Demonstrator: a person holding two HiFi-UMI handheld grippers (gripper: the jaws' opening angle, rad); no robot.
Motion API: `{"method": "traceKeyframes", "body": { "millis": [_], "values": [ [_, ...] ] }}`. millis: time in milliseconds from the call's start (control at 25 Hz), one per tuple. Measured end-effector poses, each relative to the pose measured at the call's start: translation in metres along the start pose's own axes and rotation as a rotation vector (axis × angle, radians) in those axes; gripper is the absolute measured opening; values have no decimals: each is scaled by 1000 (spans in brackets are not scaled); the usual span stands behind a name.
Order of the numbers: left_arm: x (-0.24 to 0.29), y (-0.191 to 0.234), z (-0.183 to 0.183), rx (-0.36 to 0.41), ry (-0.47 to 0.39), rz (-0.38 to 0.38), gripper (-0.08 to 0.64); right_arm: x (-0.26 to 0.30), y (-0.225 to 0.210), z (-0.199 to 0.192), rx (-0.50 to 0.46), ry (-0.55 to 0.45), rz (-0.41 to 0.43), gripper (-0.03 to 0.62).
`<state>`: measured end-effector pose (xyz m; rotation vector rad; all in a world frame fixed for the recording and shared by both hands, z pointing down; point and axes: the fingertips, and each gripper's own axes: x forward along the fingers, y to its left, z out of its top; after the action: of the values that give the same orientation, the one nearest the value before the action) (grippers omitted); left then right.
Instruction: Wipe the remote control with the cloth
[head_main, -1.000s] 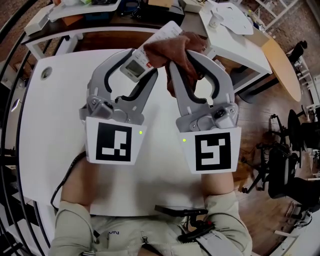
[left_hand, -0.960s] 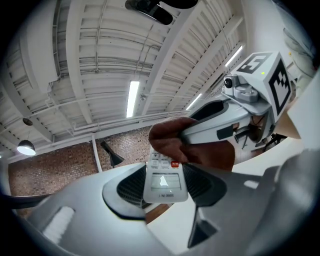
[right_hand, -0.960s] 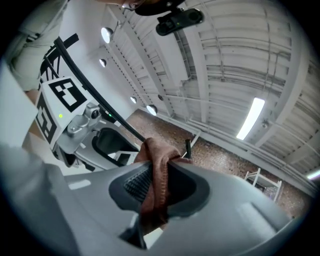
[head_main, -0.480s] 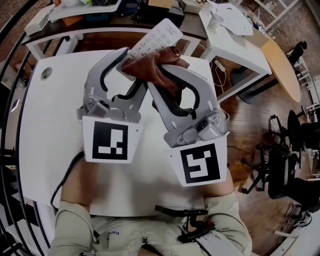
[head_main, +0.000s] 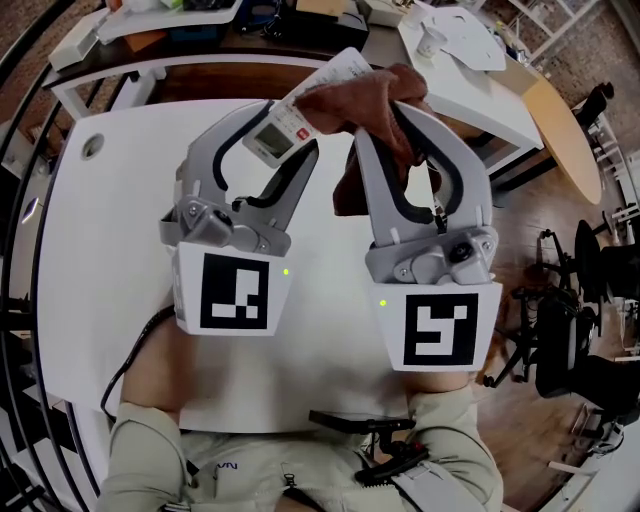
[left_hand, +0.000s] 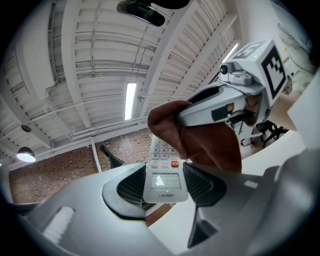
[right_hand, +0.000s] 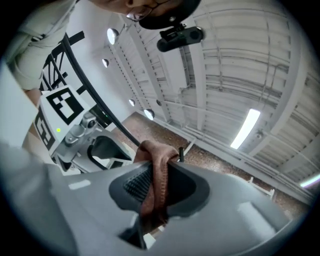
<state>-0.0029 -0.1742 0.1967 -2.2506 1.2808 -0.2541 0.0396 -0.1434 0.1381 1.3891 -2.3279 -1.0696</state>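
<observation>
Moved since half a second ago: right claw (head_main: 388, 108) swung from a leftward lean back upright, dragging the cloth (head_main: 350, 100) toward the far end of the remote control (head_main: 272, 137).
Remote control: above the surface (head_main: 110, 260), display end clamped in left claw (head_main: 288, 130), long axis running away and rightward.
Cloth: pinched tight in right claw, draped over the remote control's far half.
Right claw: just right of the remote control; next stroke probably back along that axis.

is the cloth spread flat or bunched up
Bunched up: the cloth hangs in folds, pinched in the jaws of the right gripper.
</observation>
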Motion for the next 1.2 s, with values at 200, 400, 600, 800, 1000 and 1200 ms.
{"method": "traceKeyframes", "body": {
  "millis": [200,400,600,800,1000,1200],
  "values": [
    [1,-10,3,28,-5,-22,242,-8,-41,-4,0,6,-165,77],
    [1,-20,6,43,-13,-35,242,-6,-47,-9,-16,17,-206,77],
    [2,-23,6,49,-17,-30,242,1,-28,-15,-46,51,-147,77],
    [1,-18,2,41,-13,-17,242,7,-1,-15,-114,74,-61,77],
    [2,-15,0,44,-3,-6,242,10,22,-12,-163,69,28,75],
    [2,-9,-1,45,6,6,242,10,47,-8,-186,59,131,76]
  ]
}}
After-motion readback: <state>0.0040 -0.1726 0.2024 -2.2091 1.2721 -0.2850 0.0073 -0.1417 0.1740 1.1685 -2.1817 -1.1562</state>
